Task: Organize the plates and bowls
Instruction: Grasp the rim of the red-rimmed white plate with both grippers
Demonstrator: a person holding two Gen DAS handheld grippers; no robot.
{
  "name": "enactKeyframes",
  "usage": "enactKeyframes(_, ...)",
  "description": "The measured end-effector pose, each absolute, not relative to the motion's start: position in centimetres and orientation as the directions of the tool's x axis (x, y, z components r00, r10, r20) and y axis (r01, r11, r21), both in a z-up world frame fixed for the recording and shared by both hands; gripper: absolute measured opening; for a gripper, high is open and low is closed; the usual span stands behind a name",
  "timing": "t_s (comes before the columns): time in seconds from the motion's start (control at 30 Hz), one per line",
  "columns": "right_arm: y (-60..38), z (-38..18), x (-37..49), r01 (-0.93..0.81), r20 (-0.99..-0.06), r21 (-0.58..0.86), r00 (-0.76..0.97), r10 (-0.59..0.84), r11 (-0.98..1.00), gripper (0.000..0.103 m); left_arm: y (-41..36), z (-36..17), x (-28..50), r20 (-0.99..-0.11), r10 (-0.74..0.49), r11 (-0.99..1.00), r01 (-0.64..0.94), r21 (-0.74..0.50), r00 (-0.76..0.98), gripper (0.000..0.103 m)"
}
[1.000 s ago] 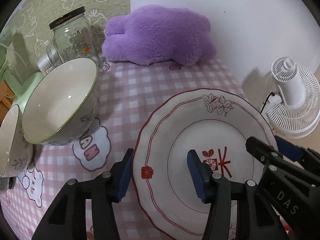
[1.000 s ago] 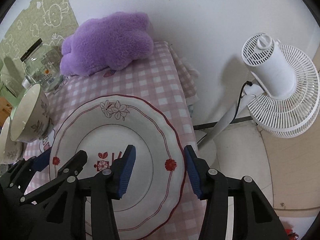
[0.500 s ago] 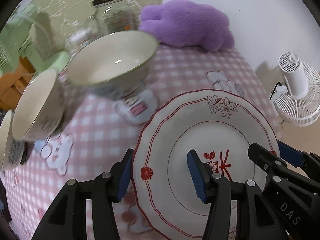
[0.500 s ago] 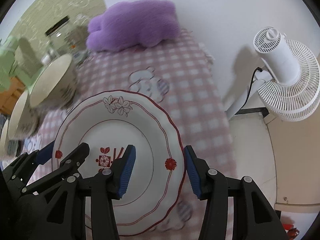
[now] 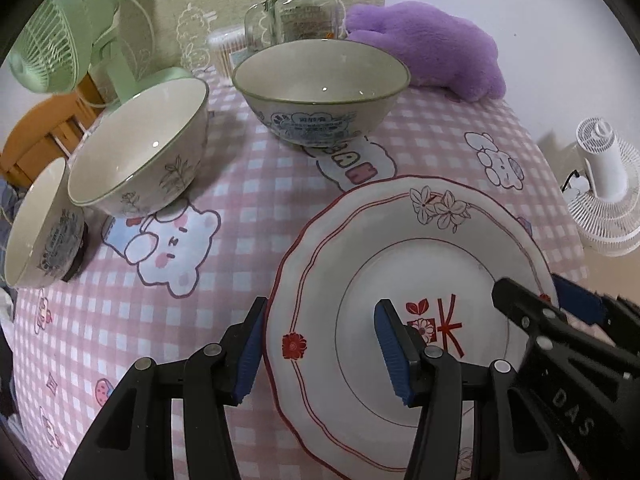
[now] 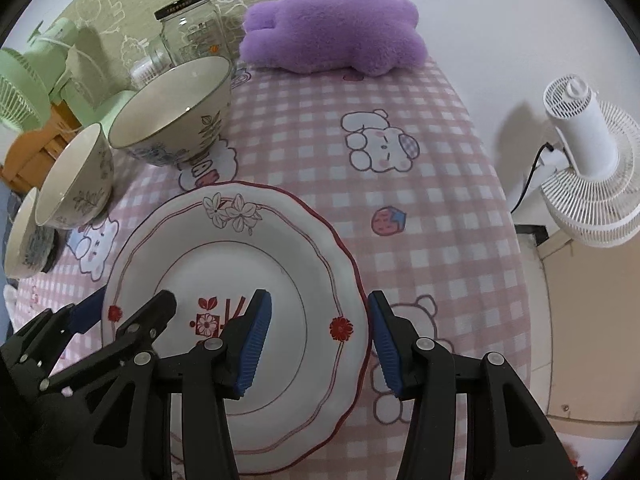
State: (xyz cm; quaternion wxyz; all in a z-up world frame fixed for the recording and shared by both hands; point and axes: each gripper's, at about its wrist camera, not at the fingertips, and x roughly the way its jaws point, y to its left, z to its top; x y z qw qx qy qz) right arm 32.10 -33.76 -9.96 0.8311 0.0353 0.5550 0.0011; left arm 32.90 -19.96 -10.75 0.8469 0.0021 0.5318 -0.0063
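Left wrist view shows us carrying the white scalloped plate with red rim lines and flower prints between our two grippers: the left gripper straddles the plate's left edge, one blue pad outside the rim and the other over the well, and the right gripper straddles the opposite edge the same way. Both sets of jaws stand partly spread with the rim between them; we judge they are pinching the plate, though we cannot see from these angles whether the pads actually press on it. The plate hangs above the pink-and-white checked tabletop with cartoon prints, near its front half. Three bowls sit in a row toward the left: a large cream bowl with a green rim and blue print nearest the purple plush toy, a medium cream bowl with leaf drawings beside it, and a small cream bowl with a dark pattern at the far left edge. We read the step in hand as moving the plate to its resting spot. The next move calls for keeping both grips level and matched, finding clear cloth well apart from the bowls, lowering the plate flat, then spreading both jaws together.
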Motion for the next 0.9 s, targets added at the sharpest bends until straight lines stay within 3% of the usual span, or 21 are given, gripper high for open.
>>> enactKeyframes(0.43,-33.3,-11.3,33.0,0.003,-0.926,0.007,0.378,0.006,1.0,0.05,-19.9,-11.0,33.4,-0.898,-0.008,0.999,-0.025,-0.022,0.441,0.054)
enactKeyframes(0.9,-32.6,-5.5,30.0,0.024,-0.887,0.013,0.461,0.001,1.0,0.05,-18.6,-5.0,29.7,-0.852,-0.013,1.0,-0.007,-0.02,0.523,0.054)
